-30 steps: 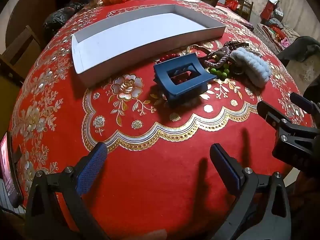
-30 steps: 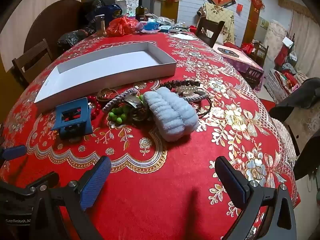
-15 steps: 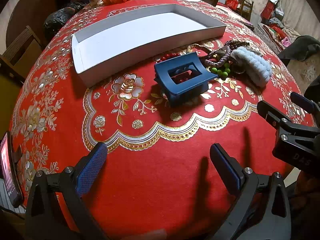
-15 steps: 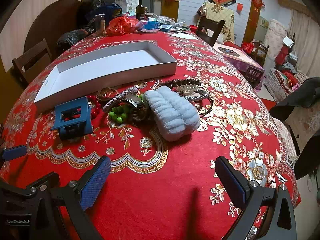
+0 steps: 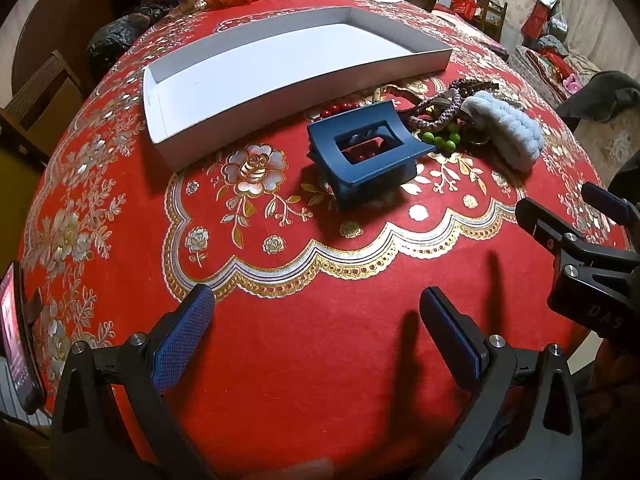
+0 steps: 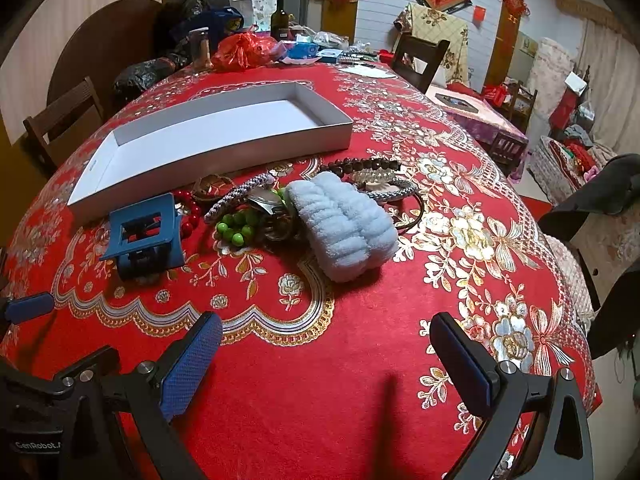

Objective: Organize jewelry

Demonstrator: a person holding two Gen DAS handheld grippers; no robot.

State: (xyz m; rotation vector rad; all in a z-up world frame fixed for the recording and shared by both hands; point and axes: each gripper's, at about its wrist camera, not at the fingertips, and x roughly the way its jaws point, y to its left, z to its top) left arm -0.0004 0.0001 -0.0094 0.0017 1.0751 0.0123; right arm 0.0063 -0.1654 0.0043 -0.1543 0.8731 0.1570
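Note:
A white shallow box [image 5: 280, 64] [image 6: 224, 136] lies empty on the red tablecloth. In front of it stands a blue hair claw [image 5: 362, 154] [image 6: 144, 232]. Right of the claw is a pile: red beads [image 6: 190, 208], green beads [image 6: 236, 230], braided bracelets [image 5: 440, 112], a light blue fluffy scrunchie [image 5: 506, 132] [image 6: 344, 224] and dark bangles [image 6: 372, 166]. My left gripper [image 5: 316, 336] is open and empty, short of the claw. My right gripper [image 6: 326, 356] is open and empty, short of the scrunchie; it also shows in the left wrist view [image 5: 572, 216].
A phone [image 5: 16, 336] stands at the table's left edge. Bags, a bottle [image 6: 280, 20] and clutter crowd the far end of the table. Wooden chairs [image 6: 64, 120] stand at the left and far side. The table edge is close below both grippers.
Both grippers have crept slightly forward toward the jewelry. Nothing has been taken hold of or moved.

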